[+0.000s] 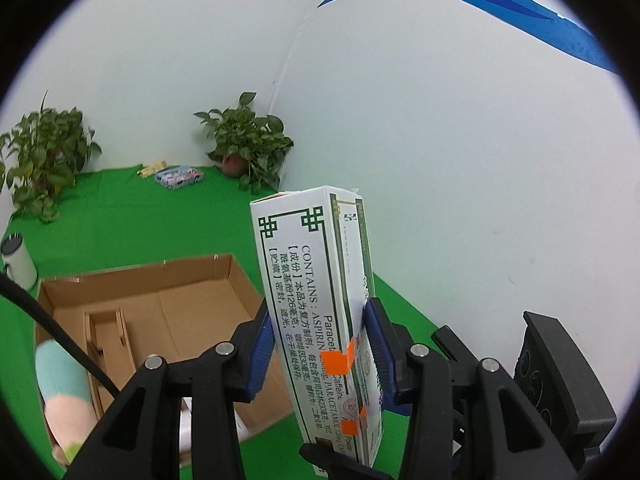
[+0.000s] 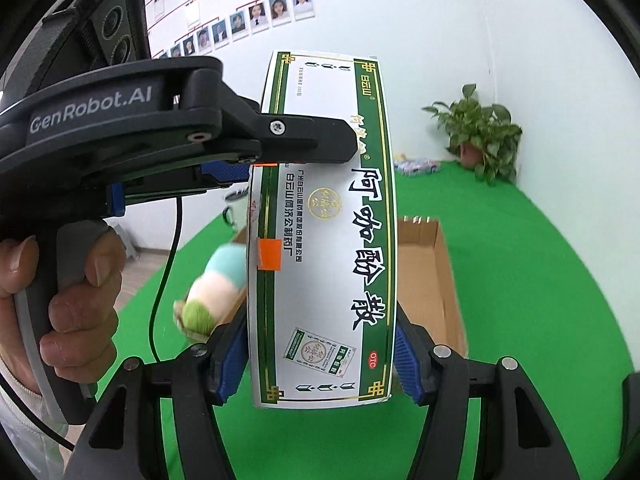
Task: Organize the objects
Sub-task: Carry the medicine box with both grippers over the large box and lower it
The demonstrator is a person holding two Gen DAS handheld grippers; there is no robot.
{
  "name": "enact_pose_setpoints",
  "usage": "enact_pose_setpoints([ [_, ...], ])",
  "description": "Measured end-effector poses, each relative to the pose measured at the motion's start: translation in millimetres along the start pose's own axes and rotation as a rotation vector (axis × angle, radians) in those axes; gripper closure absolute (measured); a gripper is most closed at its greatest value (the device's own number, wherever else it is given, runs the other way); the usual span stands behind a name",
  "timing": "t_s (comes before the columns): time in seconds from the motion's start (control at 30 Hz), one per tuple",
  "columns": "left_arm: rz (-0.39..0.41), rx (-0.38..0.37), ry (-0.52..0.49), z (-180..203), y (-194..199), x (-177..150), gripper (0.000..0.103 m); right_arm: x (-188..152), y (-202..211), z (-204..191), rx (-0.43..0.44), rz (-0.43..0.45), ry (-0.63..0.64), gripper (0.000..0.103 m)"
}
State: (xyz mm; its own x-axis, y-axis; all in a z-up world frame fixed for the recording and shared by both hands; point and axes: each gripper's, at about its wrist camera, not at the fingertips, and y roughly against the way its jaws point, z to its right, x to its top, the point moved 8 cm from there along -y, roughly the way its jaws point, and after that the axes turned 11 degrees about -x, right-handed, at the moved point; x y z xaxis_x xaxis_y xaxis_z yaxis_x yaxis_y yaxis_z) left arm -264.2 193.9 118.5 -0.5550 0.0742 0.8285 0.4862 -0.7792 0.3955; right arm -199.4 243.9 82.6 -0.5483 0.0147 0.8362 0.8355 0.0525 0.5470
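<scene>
A tall white and green medicine box [image 1: 296, 232] with orange tape patches is held up in the air by both grippers at once. My left gripper [image 1: 320, 316] is shut on it, blue pads pressing its two narrow sides. In the right wrist view the same medicine box [image 2: 328, 220] shows its printed front, and my right gripper [image 2: 320, 346] is shut on its lower part, pads on both long edges. The left gripper's finger [image 2: 304, 140] crosses the box's upper left, with a person's hand [image 2: 72, 280] on its handle. Below stands an open cardboard carton [image 1: 132, 270].
A pastel plush toy [image 1: 64, 380] lies at the carton's left end. A white mug [image 1: 18, 260] stands left of the carton on the green cloth. Two potted plants [image 1: 248, 140] [image 1: 40, 156] and a small colourful packet [image 1: 180, 176] sit along the far wall.
</scene>
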Motion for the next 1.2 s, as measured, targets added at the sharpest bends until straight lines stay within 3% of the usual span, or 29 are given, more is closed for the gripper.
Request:
enact_pose_setpoints([
  [0.13,-0.011,0.011,-0.018,-3,-10,22,0.06,28,-1,2,0.014,-0.019,0.002,0.043],
  [0.27,-0.034,0.043,-0.017,-14,-25,29,0.06,50,-20,7,0.051,-0.099,-0.014,0.043],
  [0.5,-0.081,0.036,0.047,-45,-54,24,0.06,55,-58,12,0.058,-0.182,-0.032,0.043],
  [0.77,-0.164,0.012,0.126,-84,-95,-9,0.06,20,-121,25,0.054,-0.285,-0.037,0.043],
  [0.97,-0.254,-0.011,0.236,-126,-138,-53,0.06,-28,-182,39,0.059,-0.423,-0.057,0.043],
  [1.2,-0.333,-0.054,0.363,-164,-177,-106,0.06,-74,-226,45,0.055,-0.558,-0.054,0.044],
])
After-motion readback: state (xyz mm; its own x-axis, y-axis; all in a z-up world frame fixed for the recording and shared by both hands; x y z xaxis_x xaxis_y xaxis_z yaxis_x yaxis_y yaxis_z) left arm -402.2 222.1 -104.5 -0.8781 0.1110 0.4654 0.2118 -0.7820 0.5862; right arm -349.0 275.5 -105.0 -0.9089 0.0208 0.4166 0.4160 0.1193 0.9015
